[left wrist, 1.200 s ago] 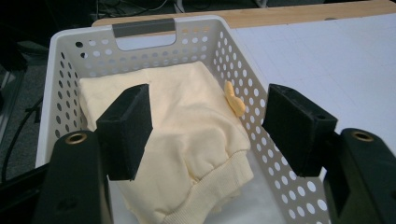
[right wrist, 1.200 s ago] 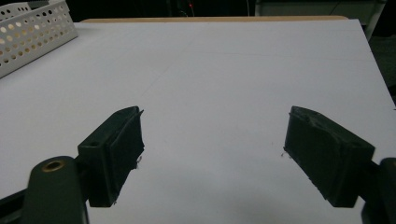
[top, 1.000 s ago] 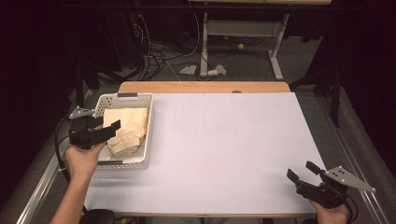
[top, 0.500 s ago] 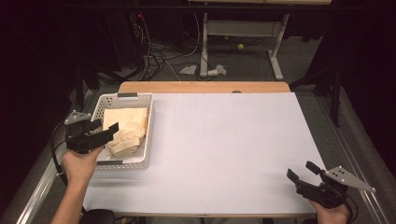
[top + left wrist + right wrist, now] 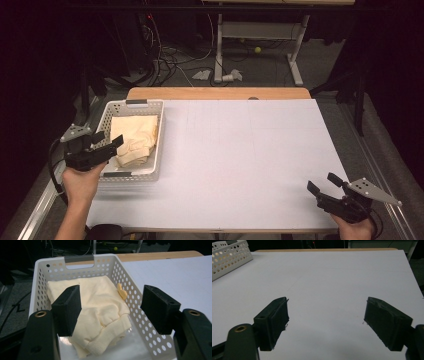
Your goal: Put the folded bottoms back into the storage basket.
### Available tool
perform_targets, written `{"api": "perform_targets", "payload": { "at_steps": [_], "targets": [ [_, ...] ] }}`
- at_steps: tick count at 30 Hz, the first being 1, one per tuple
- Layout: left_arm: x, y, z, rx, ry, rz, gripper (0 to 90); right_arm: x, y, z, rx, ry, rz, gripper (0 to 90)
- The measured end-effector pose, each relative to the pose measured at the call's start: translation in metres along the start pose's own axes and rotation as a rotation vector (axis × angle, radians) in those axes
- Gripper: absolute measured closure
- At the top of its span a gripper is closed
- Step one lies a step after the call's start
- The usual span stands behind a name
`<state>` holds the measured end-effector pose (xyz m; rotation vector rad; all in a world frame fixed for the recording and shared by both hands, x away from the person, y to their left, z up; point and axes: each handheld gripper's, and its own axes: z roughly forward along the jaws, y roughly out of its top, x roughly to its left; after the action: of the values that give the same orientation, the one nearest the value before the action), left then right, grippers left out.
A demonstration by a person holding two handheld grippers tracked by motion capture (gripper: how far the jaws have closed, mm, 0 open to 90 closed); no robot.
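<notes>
1. Left claw (image 5: 107, 145) hovers at the near-left edge of the white basket (image 5: 150, 107), jaws spread, nothing between them. In the left gripper view the claw (image 5: 111, 308) looks straight down onto the cloth.
2. The cream cloth (image 5: 134, 141) lies bunched inside the basket, ribbed cuff or hem (image 5: 107, 340) toward the near end. The basket sits at the left end of the bench (image 5: 250, 160).
3. Right claw (image 5: 325, 186) rests low at the near-right corner of the bench, jaws spread, empty, well apart from the basket. The right gripper view shows the claw (image 5: 325, 322) over bare white bench.
4. Likely step: reach in and pick the cloth out.
5. To do it well: lower the left claw over the raised fold in the middle of the cloth, not the thin edge, so the jaws catch several layers.
6. Keep both jaws inside the basket walls; the near one stands close to the left wall and could snag the holes.
7. Pinch firmly before lifting, then go straight up so the cloth clears the rim and doesn't drag the light basket along.
8. The right claw could pin the basket rim if it shifts.
</notes>
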<state>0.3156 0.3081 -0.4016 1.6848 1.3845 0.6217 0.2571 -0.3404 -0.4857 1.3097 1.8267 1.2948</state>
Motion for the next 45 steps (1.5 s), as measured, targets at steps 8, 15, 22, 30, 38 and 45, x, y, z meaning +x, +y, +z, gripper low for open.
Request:
{"api": "perform_targets", "payload": {
  "at_steps": [8, 15, 22, 30, 38, 45],
  "targets": [
    [0.000, -0.006, -0.006, -0.017, -0.005, -0.004, 31.4, 0.000, 0.000, 0.000, -0.001, -0.002, 0.000, 20.2],
    [0.000, -0.012, -0.010, -0.040, -0.012, 0.000, 31.5, 0.000, 0.000, 0.000, -0.001, -0.002, 0.000, 20.2],
    [0.000, -0.019, -0.015, -0.054, -0.008, -0.002, 31.5, 0.000, 0.000, 0.000, -0.001, -0.001, 0.001, 20.1],
    [0.000, -0.025, -0.020, -0.072, -0.008, -0.005, 31.5, 0.000, 0.000, 0.000, -0.002, -0.002, 0.003, 20.1],
    [0.003, -0.033, -0.027, -0.087, -0.002, -0.014, 31.5, 0.000, 0.000, 0.000, -0.003, -0.003, 0.003, 20.1],
    [0.003, -0.039, -0.030, -0.089, 0.001, -0.018, 31.5, 0.000, 0.000, -0.001, -0.004, -0.004, 0.003, 20.2]
  ]
}}
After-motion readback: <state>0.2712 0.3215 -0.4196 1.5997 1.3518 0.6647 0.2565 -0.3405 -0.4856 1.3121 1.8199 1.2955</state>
